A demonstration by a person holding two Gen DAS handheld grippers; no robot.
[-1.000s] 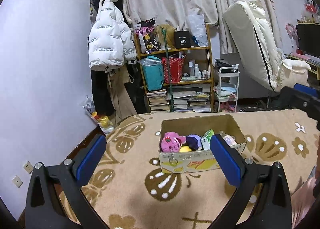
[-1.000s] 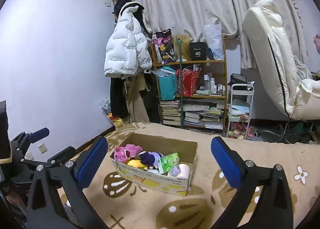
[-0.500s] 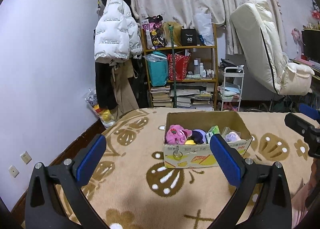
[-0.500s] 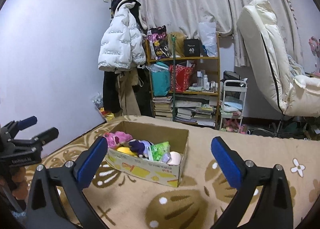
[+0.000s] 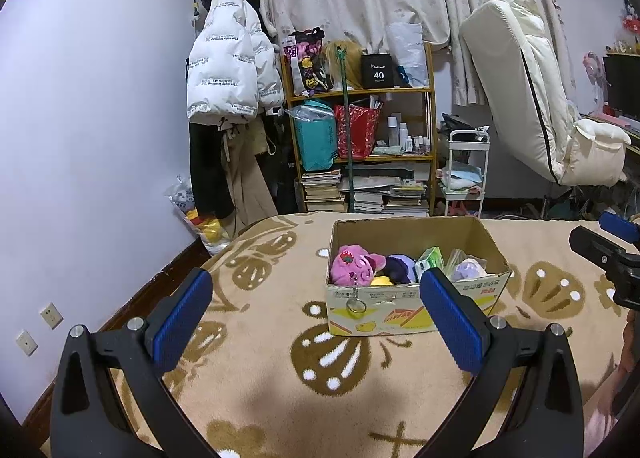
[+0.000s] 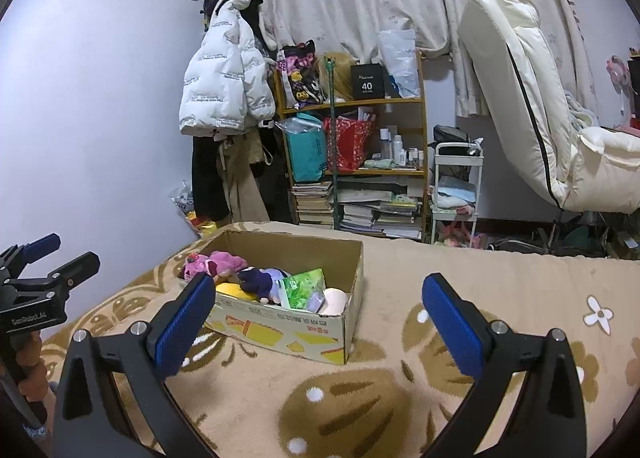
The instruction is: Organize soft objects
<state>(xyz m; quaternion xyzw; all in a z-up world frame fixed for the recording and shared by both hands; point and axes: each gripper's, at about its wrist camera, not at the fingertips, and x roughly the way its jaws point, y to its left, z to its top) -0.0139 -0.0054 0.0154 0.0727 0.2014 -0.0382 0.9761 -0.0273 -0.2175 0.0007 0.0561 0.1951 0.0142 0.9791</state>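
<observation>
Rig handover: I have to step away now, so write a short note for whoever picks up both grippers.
Left gripper: open, empty, held above the blanket, facing the box.
Right gripper: open, empty, held over the blanket to the right of the box.
Things: the box sits on the blanket, holding a pink plush, a purple plush, something yellow, a green packet and a pale round item.
Done: nothing gripped; no soft items visible outside the box.
Left: probably reach in and start sorting, perhaps with the pink plush; its keyring hangs over the front wall.
</observation>
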